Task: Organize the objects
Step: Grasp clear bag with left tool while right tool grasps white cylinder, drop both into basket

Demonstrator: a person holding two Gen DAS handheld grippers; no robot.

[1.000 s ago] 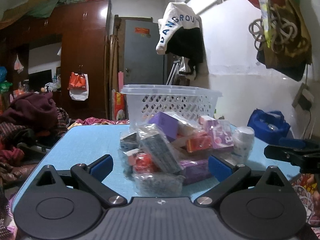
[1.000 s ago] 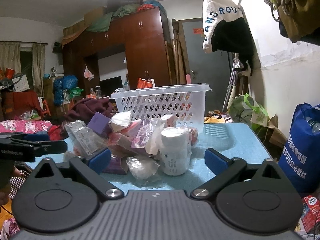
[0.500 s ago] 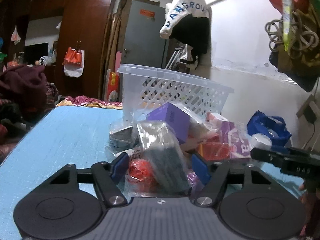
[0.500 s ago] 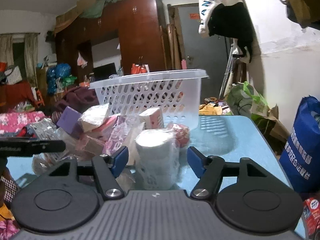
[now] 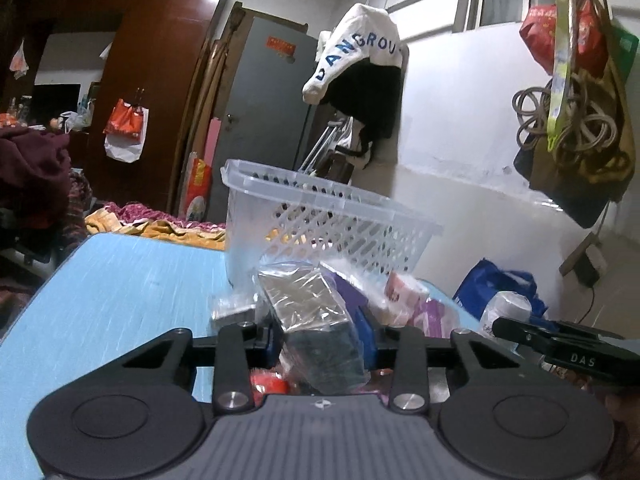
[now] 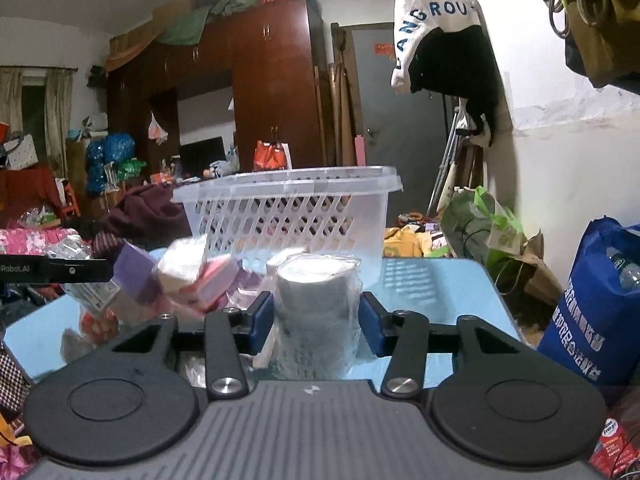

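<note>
Several packets [image 5: 404, 300] before basket [image 5: 320, 216]

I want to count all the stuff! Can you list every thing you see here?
Basket: one, white, far side of table.
Table: one, light blue, under it all.
Dark pack: one, in clear wrap, between left pads.
White jar: one, in clear wrap, between right pads.
Purple box: one, in pile.
Pink pack: one, in pile.
Blue bag: one, beside table.
Left gripper: black, blue pads, closing.
Right gripper: black, blue pads, closing.
</note>
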